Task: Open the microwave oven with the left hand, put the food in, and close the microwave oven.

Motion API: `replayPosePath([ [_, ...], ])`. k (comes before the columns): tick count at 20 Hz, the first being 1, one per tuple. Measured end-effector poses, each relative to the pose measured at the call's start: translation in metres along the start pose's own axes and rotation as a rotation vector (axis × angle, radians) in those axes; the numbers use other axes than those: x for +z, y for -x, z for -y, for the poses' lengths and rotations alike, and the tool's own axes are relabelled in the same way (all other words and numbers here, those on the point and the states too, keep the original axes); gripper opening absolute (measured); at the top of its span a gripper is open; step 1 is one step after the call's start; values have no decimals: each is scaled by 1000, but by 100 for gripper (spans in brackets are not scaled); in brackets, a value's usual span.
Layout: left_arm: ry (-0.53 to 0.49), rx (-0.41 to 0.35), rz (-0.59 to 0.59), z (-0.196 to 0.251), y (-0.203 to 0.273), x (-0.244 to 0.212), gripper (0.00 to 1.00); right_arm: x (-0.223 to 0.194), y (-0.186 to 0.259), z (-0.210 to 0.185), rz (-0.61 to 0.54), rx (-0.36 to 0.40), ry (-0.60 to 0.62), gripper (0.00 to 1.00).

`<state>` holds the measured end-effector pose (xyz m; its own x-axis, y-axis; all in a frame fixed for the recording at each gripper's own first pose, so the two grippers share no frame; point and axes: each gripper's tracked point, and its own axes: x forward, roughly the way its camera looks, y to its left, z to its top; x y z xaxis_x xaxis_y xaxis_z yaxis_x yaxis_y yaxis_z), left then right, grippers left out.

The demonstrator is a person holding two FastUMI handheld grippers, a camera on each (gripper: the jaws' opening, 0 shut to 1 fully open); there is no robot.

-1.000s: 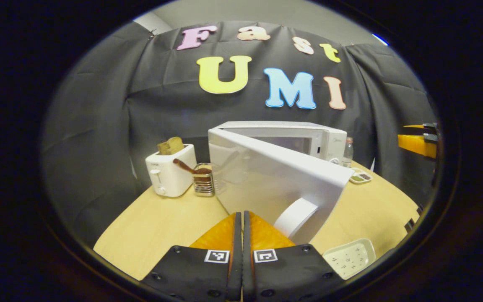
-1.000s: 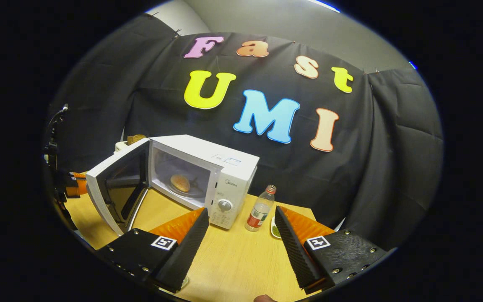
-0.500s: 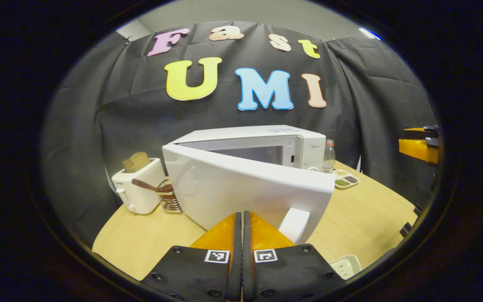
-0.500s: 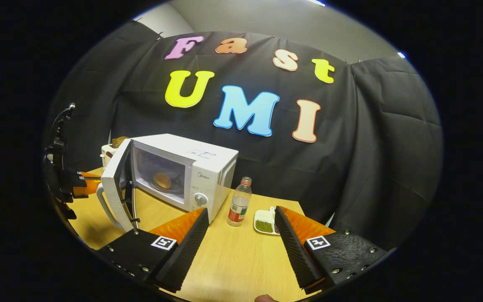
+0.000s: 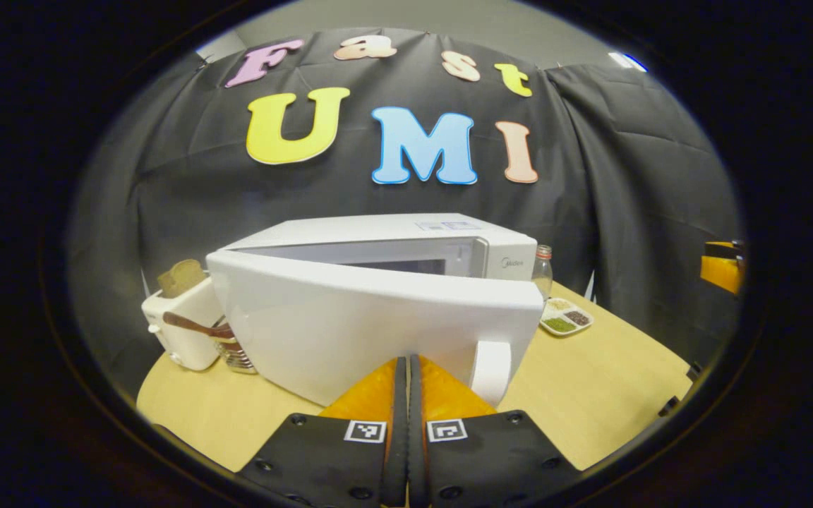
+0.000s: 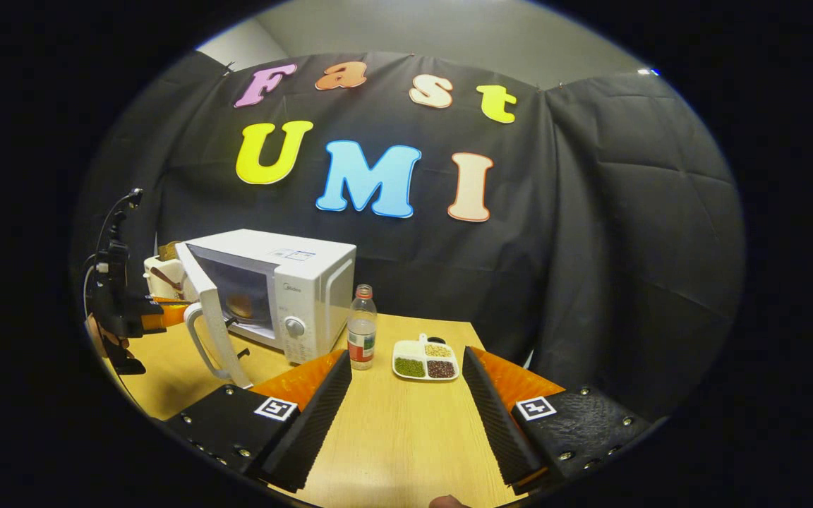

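Nearest, the left gripper [image 5: 407, 367] has its fingers pressed together, tips at the outer face of the door [image 5: 371, 324], beside the handle [image 5: 491, 361]. The right gripper [image 6: 406, 384] hangs spread wide over the surface [image 6: 399, 437]. Farther off, the microwave [image 6: 300, 282] stands with its door partly ajar, food [image 6: 240, 305] inside.

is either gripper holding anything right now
No. The left gripper is shut on nothing, its tips at the microwave door; the right gripper is open and empty.
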<state>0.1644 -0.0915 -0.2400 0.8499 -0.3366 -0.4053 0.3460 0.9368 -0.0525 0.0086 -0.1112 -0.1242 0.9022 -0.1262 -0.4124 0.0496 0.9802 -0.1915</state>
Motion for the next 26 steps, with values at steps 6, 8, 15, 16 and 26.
replayPosePath([
  [6, -4, -18, 14, 18, -52, 21, 7, -8, -9, 27, -13, -46, -14, 96],
  [8, 0, -13, 8, 19, -67, 23, 7, -11, -12, 33, -18, -56, -16, 97],
  [15, 80, 22, -3, 18, -96, 25, 7, -18, -23, 45, -37, -60, -5, 97],
  [16, 89, 23, 11, 18, -98, 27, 8, -17, -25, 46, -36, -60, -9, 97],
  [26, 89, 91, -10, 14, -98, 35, 8, -9, -48, 16, -9, 40, -10, 97],
])
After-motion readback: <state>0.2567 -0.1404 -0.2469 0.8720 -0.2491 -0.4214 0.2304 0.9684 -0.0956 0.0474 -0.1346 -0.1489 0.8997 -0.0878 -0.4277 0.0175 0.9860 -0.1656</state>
